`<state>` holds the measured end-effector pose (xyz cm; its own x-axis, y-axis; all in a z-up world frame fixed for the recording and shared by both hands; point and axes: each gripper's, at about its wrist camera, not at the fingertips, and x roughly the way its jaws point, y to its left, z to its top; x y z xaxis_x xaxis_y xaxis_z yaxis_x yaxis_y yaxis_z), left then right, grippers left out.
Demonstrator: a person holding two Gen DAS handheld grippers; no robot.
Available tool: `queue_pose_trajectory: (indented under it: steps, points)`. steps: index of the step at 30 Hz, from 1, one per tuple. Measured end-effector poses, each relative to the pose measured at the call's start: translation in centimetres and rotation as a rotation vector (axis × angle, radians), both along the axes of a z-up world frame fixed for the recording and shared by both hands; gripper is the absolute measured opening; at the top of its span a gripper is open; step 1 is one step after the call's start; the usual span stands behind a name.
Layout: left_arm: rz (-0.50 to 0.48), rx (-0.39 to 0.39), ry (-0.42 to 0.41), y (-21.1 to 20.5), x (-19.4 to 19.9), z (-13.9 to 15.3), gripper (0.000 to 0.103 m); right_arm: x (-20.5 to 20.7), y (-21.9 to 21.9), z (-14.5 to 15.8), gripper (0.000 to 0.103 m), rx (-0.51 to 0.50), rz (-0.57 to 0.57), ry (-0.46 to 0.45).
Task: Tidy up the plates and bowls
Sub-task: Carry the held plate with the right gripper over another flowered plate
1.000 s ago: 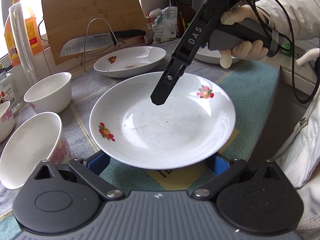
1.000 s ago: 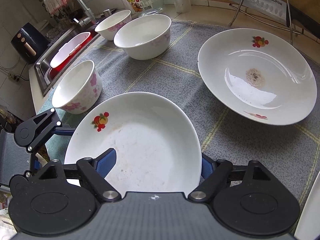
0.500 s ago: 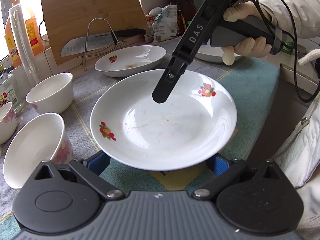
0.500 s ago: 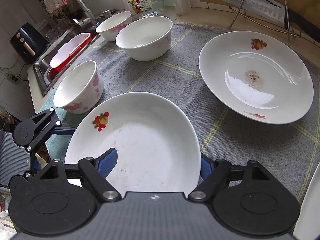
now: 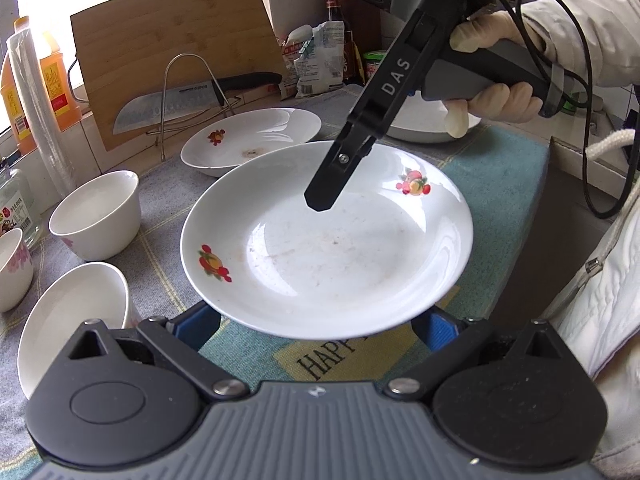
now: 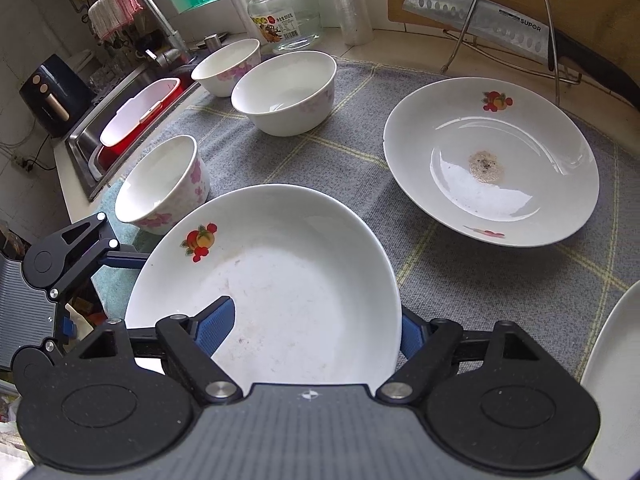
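Three plates [image 5: 328, 248], three bowls [image 6: 284, 92]

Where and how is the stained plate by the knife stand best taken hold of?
Probably at the rim facing the camera, approached low from the mat side. The stained plate flares outward, its rim overhanging the mat, so one claw finger fits under, one over. The knife stand crowds its far edge. The right claw grips the near plate likewise.
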<state>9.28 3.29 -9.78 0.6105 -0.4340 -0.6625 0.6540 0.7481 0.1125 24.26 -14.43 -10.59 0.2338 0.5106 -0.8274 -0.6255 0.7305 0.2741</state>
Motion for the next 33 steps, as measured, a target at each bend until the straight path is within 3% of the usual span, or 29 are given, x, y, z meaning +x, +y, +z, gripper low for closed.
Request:
queue_pose_trajectory:
  steps: [15,33]
  points:
    - [-0.068,0.002,-0.006,-4.0,2.2,1.5,0.101,0.4,-5.7,2.0,0.087,0.032,-0.084,-0.053]
    - [-0.212,-0.017,-0.004,-14.5,5.8,2.5,0.101,1.6,-16.9,3.0,0.087,0.013,-0.246,-0.097]
